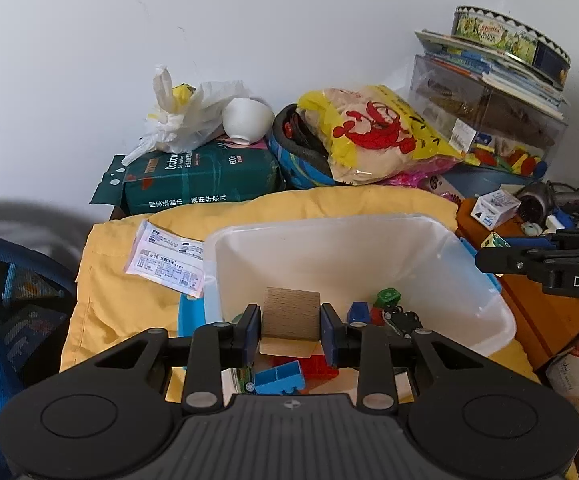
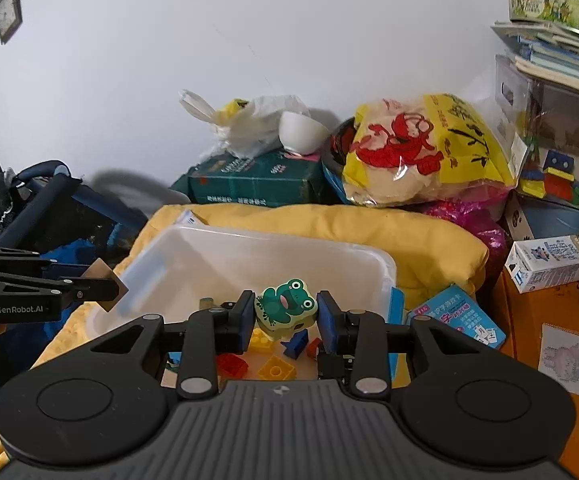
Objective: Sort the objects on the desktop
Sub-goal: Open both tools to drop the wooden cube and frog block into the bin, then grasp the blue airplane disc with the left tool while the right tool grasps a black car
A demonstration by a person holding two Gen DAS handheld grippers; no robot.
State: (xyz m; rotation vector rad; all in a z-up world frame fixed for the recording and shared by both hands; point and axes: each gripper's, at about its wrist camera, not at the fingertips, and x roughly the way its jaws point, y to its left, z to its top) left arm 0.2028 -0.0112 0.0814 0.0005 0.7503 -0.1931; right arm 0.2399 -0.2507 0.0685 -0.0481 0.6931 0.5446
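Blue-padded left claw (image 1: 290, 326) clamped on a plain beech-wood block (image 1: 290, 314), pads pressed to both its side faces, block held above the near part of a translucent white plastic bin (image 1: 485, 292). Below it in the bin: blue brick (image 1: 279, 378), red brick (image 1: 319, 366), green die-like piece (image 1: 388, 298), small black toy car (image 1: 403, 320), all loose on the bin floor toward its near wall. Bin seated on a yellow quilted cushion (image 1: 105, 280), with a pink-and-white printed sachet (image 1: 167, 258) lying on the cushion just beside the bin's left wall.

Blue-padded right claw (image 2: 285, 314) holding a pale block printed with a green cartoon frog (image 2: 285, 308), tilted, gripped at both sides, above the bin's near edge (image 2: 385, 268). Yellow bricks (image 2: 275, 368) and a red brick (image 2: 231, 364) beneath it in the bin. Left claw visible at the left edge of the right wrist view, the wooden block's corner showing past its tips.

Beyond the cushion, against the white wall: dark green tissue pack (image 1: 197, 178) with a white bowl (image 1: 247, 120) tipped on it, a yellow-and-clear bag with a red lobster print (image 1: 377, 136), and a clear box topped with books and a round tin (image 1: 509, 36). At the right, on an orange surface (image 2: 529, 320), a small white carton (image 2: 547, 262) and a blue card box (image 2: 459, 316) near the bin's right wall.
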